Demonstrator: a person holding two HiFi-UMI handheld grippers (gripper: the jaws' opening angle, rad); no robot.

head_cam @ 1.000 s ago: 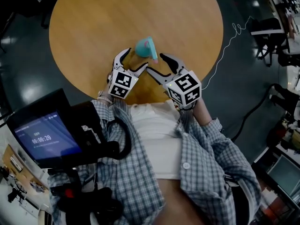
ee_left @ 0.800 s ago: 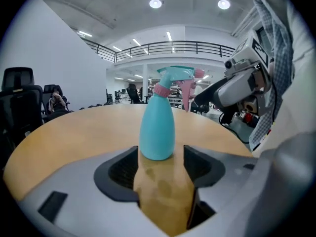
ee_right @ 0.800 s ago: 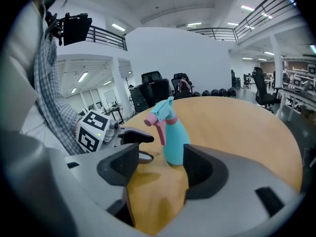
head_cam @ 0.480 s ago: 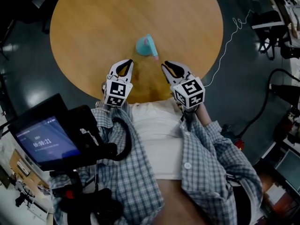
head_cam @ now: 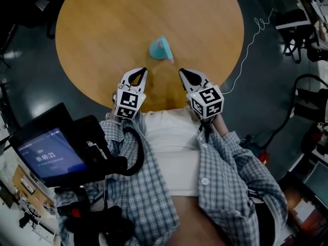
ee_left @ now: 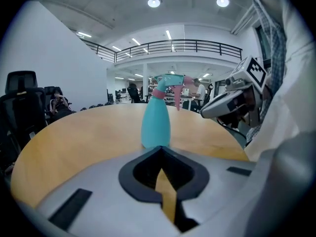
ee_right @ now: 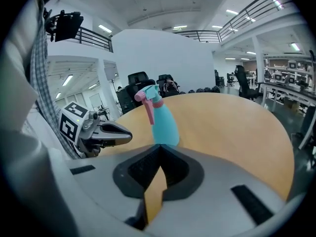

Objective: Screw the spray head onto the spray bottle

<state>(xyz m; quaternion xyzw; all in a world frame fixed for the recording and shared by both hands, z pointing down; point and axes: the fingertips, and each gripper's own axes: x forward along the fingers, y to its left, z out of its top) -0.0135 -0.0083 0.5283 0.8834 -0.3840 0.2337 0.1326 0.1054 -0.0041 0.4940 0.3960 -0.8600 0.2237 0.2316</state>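
- Bottle first: the teal spray bottle (head_cam: 159, 48) stands upright on the round wooden table (head_cam: 102, 29), towards the side nearest the person and roughly midway between the two tools.
- Its spray head (ee_left: 169, 81) sits on the neck, with a pink collar and a pink trigger hanging down one side. How tightly it is seated cannot be told.
- The bottle's wall is opaque, so whether anything is inside cannot be seen.
- The left gripper (head_cam: 143, 69) is over the near edge of the table, on the person's side of the bottle and apart from it. Its jaws are pressed together at the tips with nothing between them.
- The right gripper (head_cam: 181, 71) is level with it on the other side, also clear of the bottle. Its jaws have just been closing and now meet tip to tip, empty.
- Both tools point towards the bottle, and neither touches it.
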